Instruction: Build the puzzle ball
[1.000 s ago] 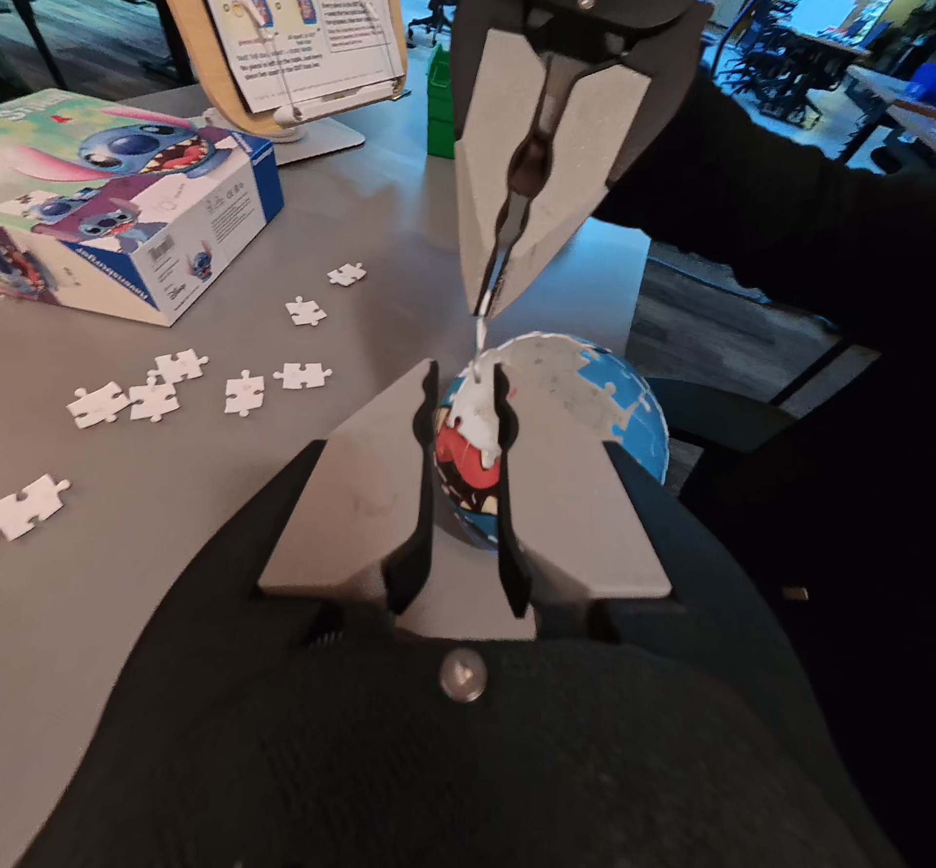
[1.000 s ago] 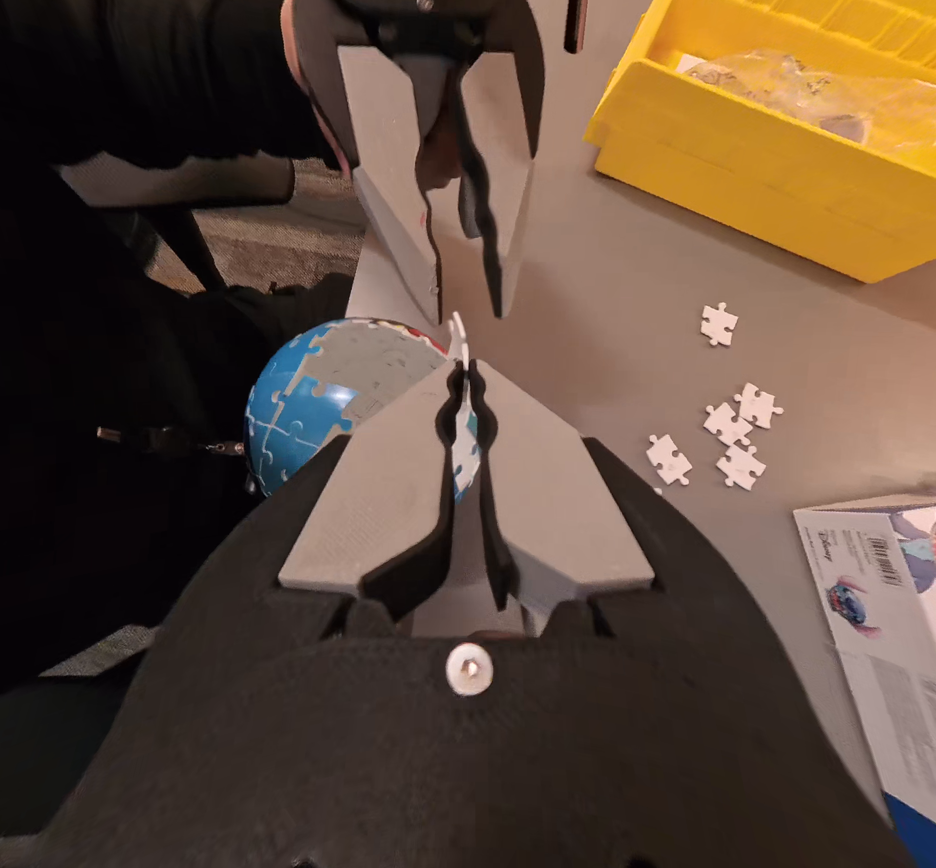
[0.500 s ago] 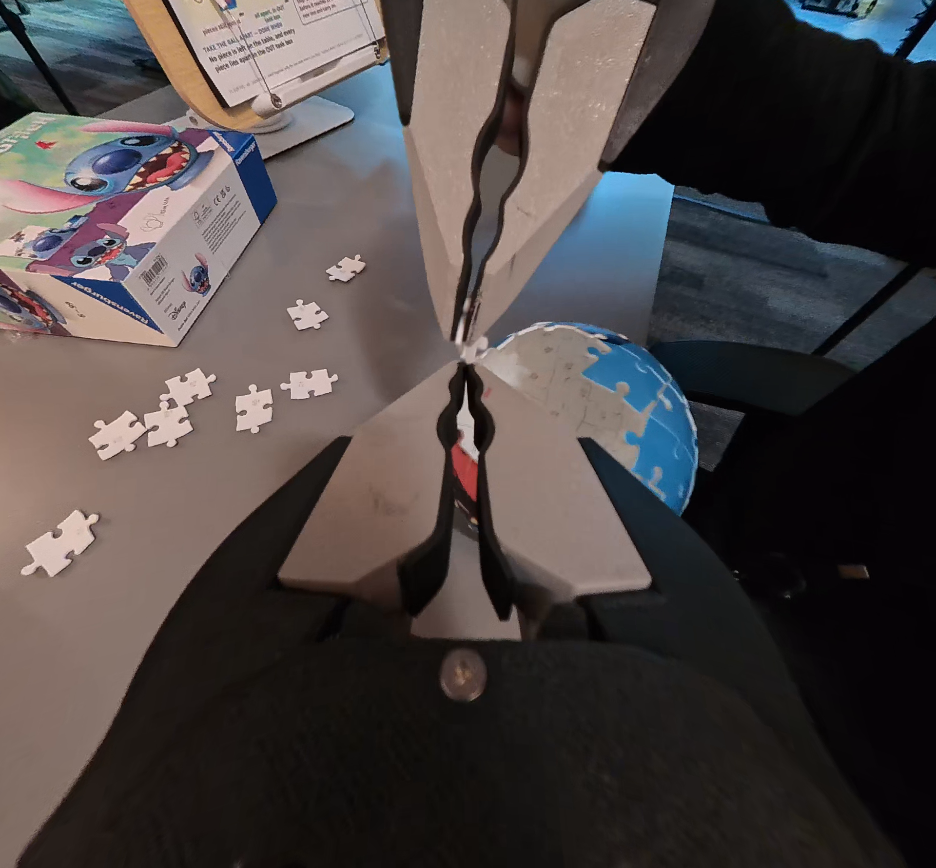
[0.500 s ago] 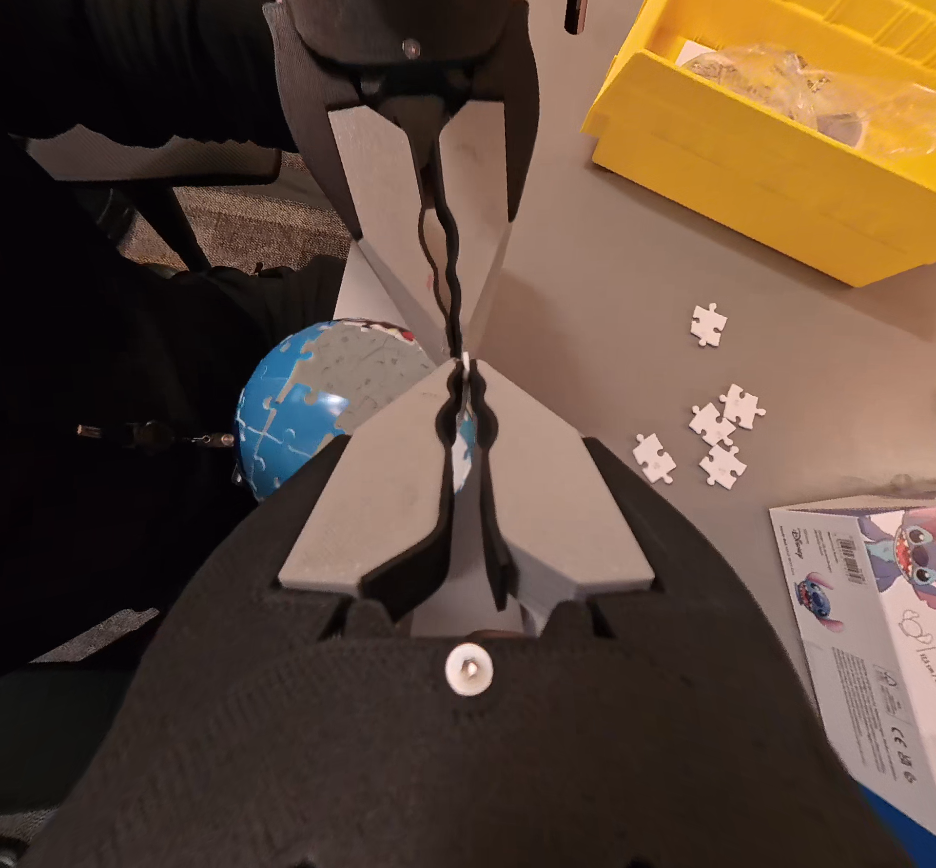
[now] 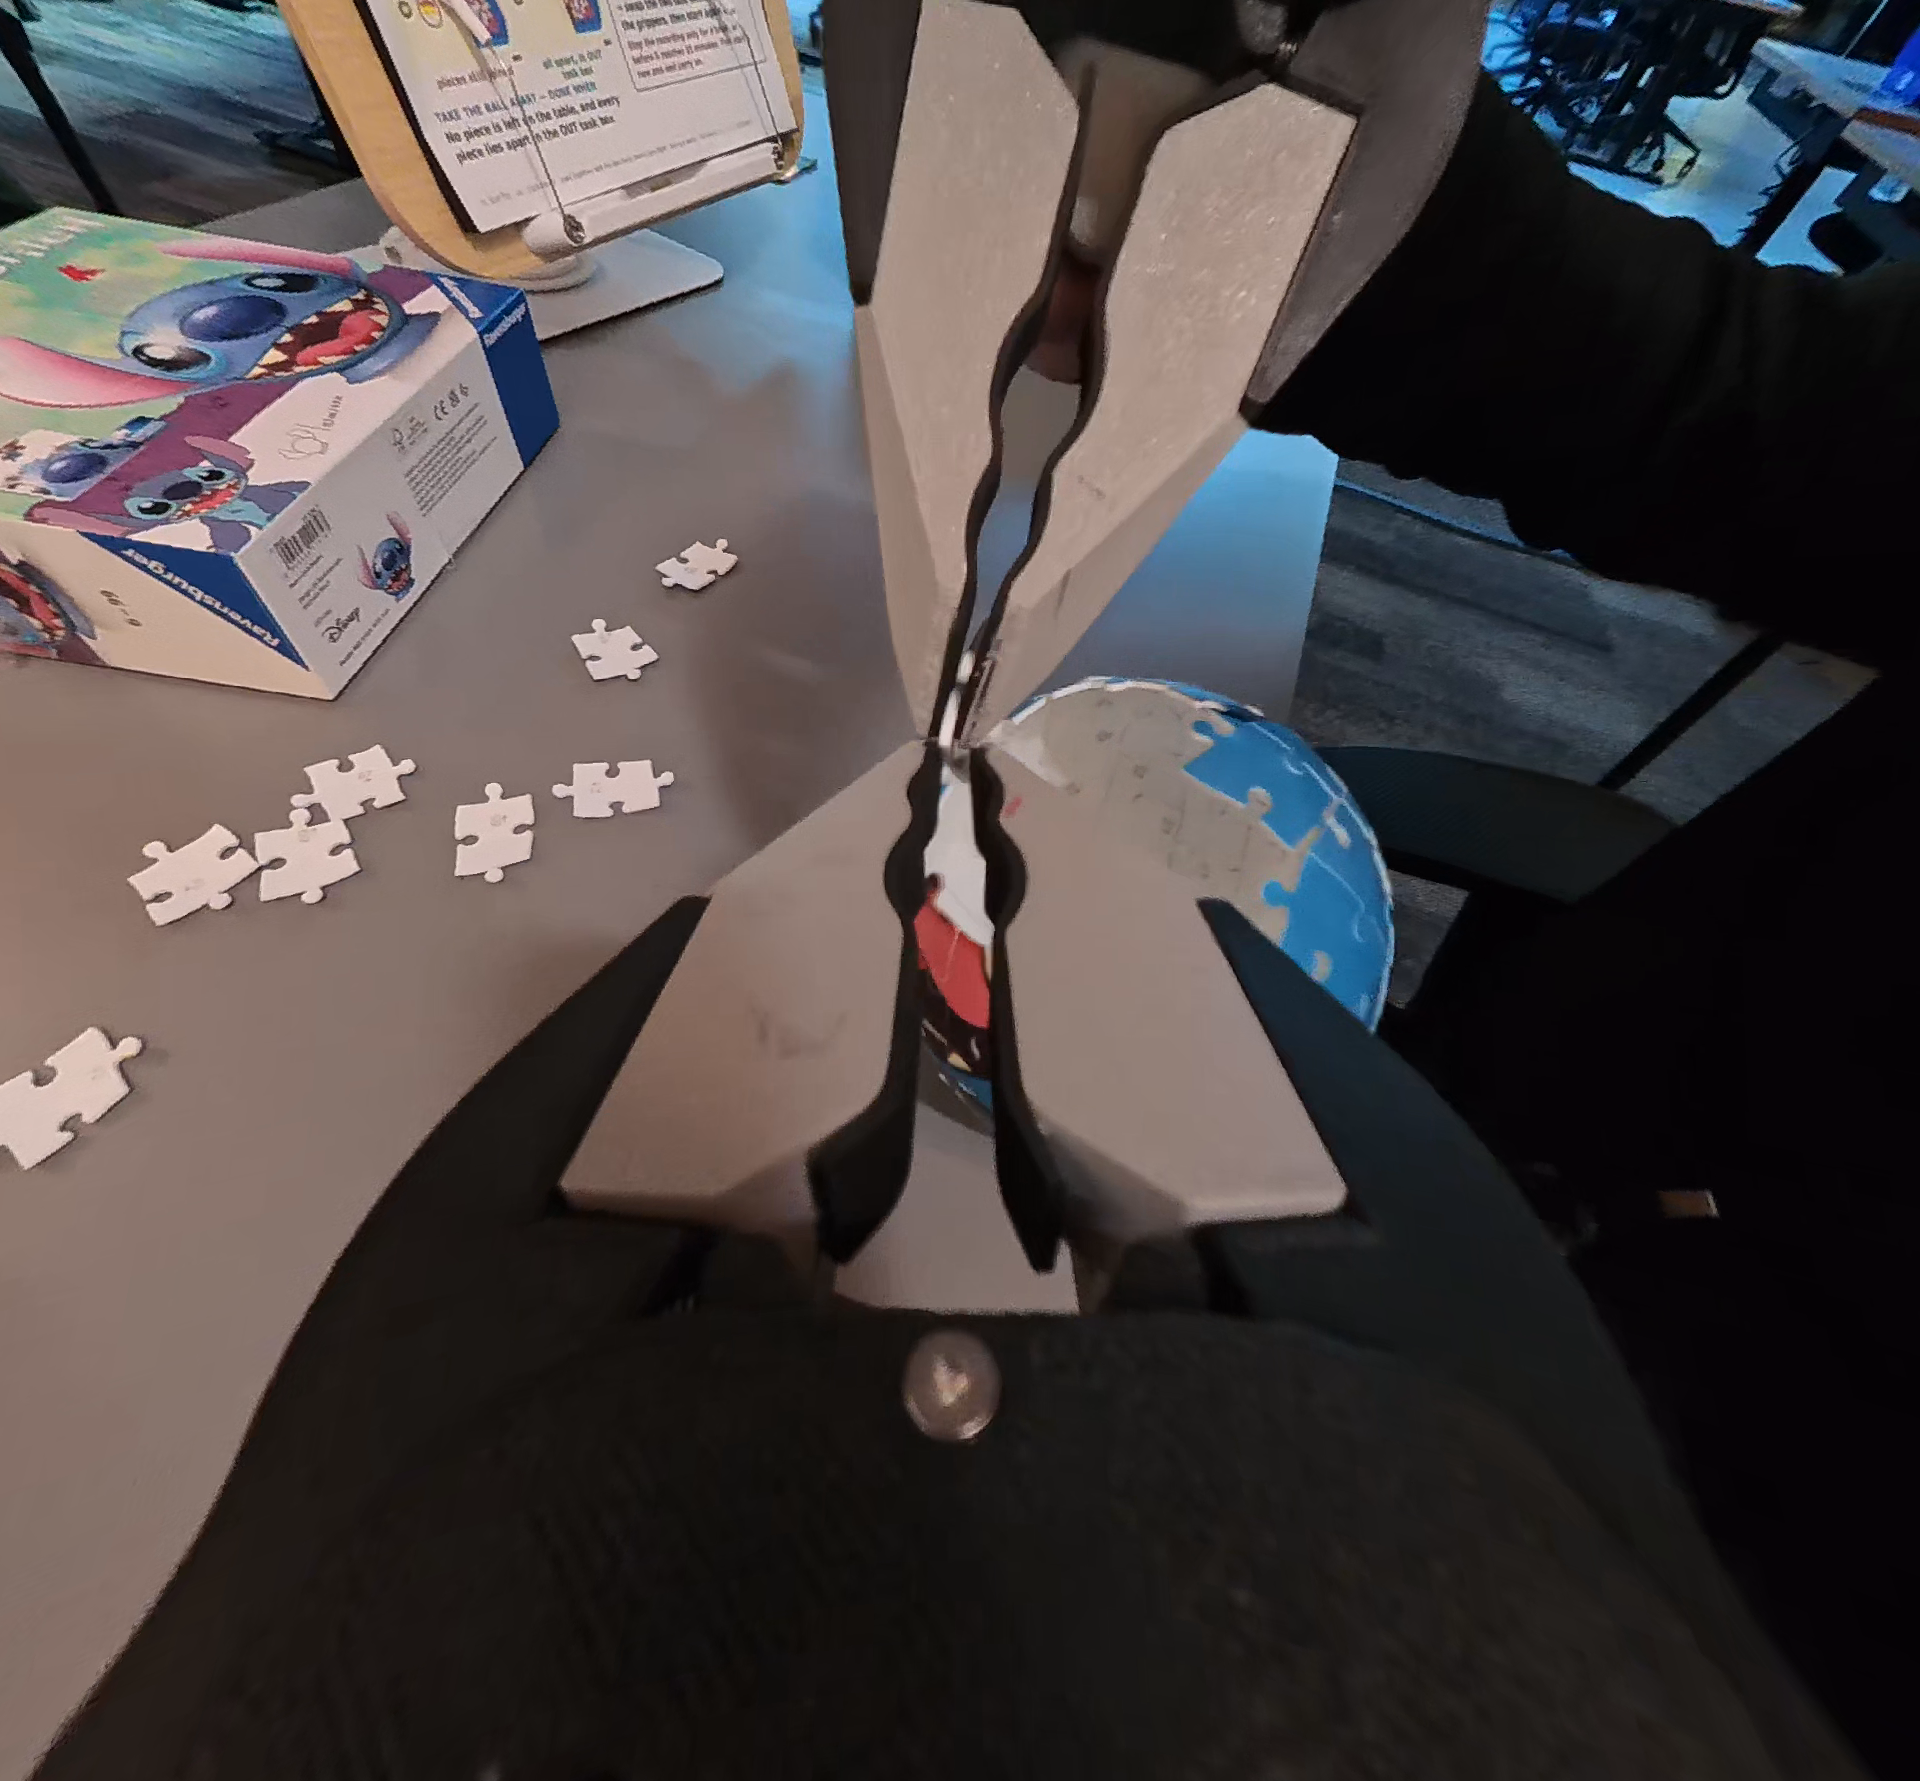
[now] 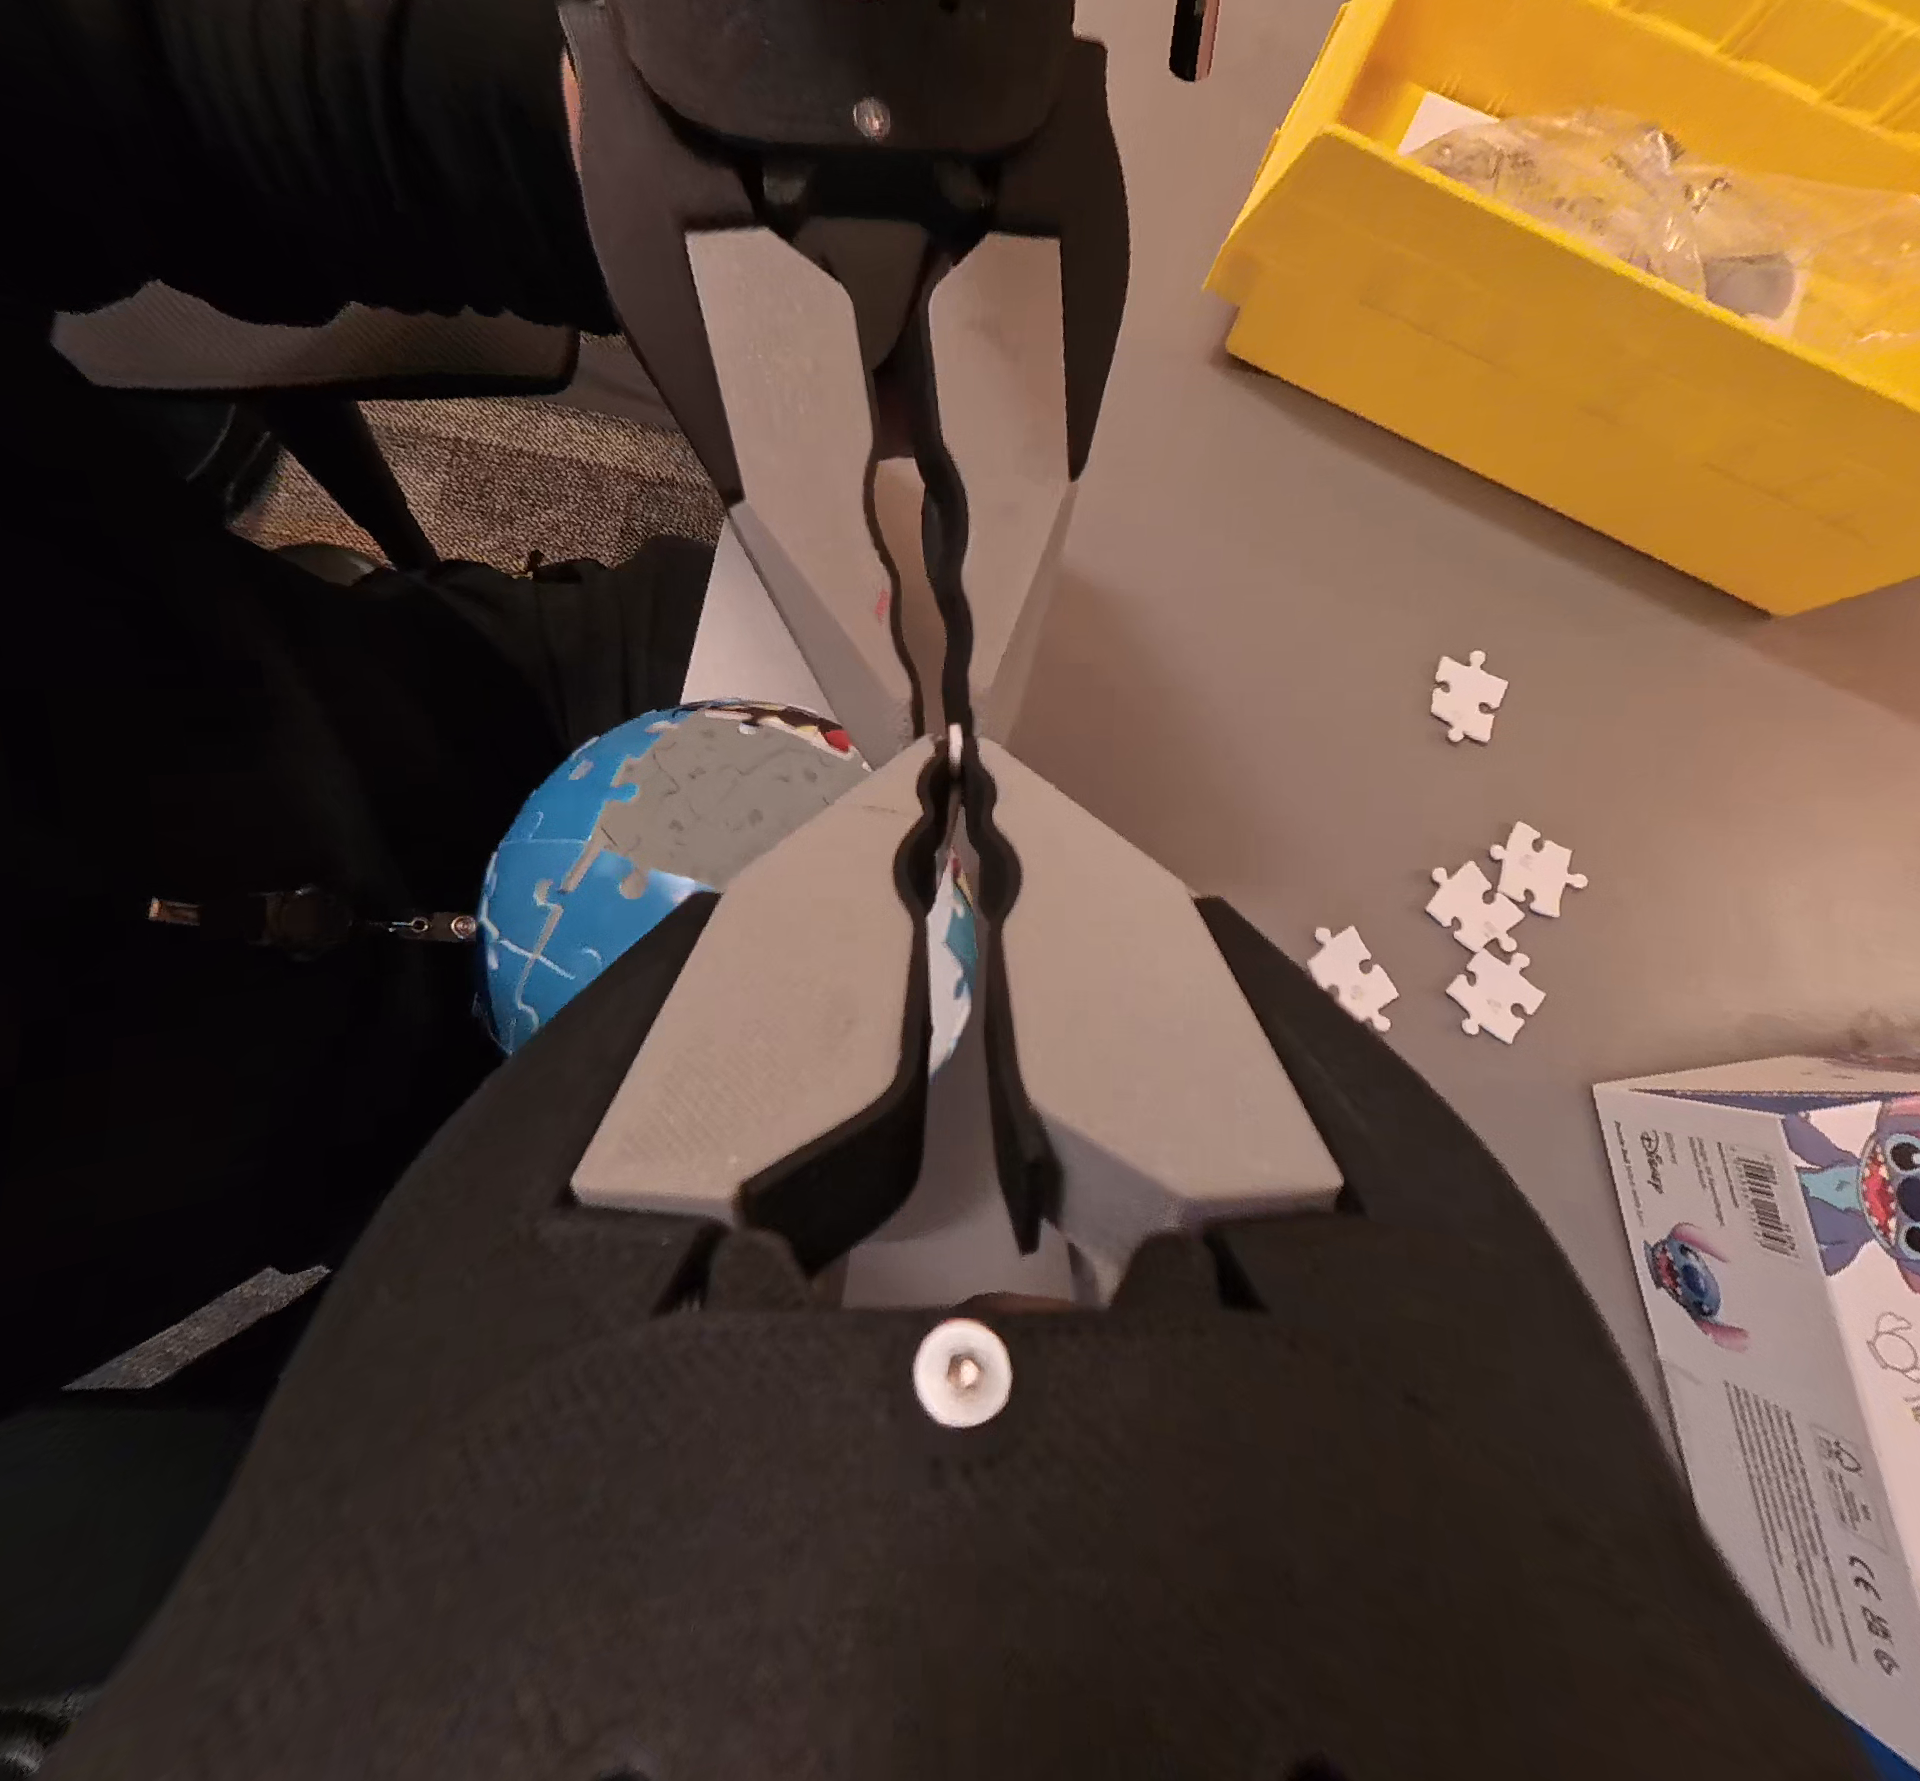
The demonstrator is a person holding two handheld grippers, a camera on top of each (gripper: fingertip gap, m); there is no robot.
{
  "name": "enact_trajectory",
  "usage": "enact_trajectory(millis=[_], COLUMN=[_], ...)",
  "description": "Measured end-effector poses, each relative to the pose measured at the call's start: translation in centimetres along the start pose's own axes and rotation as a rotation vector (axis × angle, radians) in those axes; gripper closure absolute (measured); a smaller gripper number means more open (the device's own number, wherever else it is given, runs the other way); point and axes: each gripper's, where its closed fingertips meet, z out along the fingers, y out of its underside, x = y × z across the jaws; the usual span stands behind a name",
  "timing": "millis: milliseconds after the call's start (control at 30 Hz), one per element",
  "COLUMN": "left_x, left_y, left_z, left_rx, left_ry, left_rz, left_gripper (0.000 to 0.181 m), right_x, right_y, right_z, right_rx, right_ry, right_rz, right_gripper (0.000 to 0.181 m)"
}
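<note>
on the grey table (image 5: 260,1160), the half-built puzzle ball (image 5: 1226,858) is sitting at the near edge, just below and behind the spot where my two grippers are meeting tip to tip. my left gripper (image 5: 954,763) is nearly closed, its tips pinching a small white puzzle piece (image 5: 954,744); my right gripper (image 5: 961,692), coming down from above, is clamping the same piece. seen along the right gripper (image 6: 951,763), the piece (image 6: 954,750) is poking out between the tips, the left gripper (image 6: 940,718) meeting it. a second ago my left fingers were gaping around the piece; half a second ago they had closed, and little is changing since. loose pieces (image 5: 488,832) are lying scattered beside the puzzle box (image 5: 260,443).
</note>
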Motion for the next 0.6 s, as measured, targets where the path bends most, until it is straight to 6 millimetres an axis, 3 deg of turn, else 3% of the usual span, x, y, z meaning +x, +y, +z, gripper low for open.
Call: enact_trajectory(millis=[400,600], left_x=[-0.8,-1.3], left_y=[0.4,0.9], left_z=[-0.7,-0.6], left_rx=[-0.003,-0.032], left_ry=[-0.046,-0.071], left_rz=[-0.010,-0.006], left_gripper=[0.170,0.166], right_x=[1.3,1.4], right_y=[1.6,2.9], right_z=[-1.6,-1.2], right_rx=[0.071,0.010], right_ry=[0.074,0.129], right_rz=[0.053,0.044], right_gripper=[0.181,0.181])
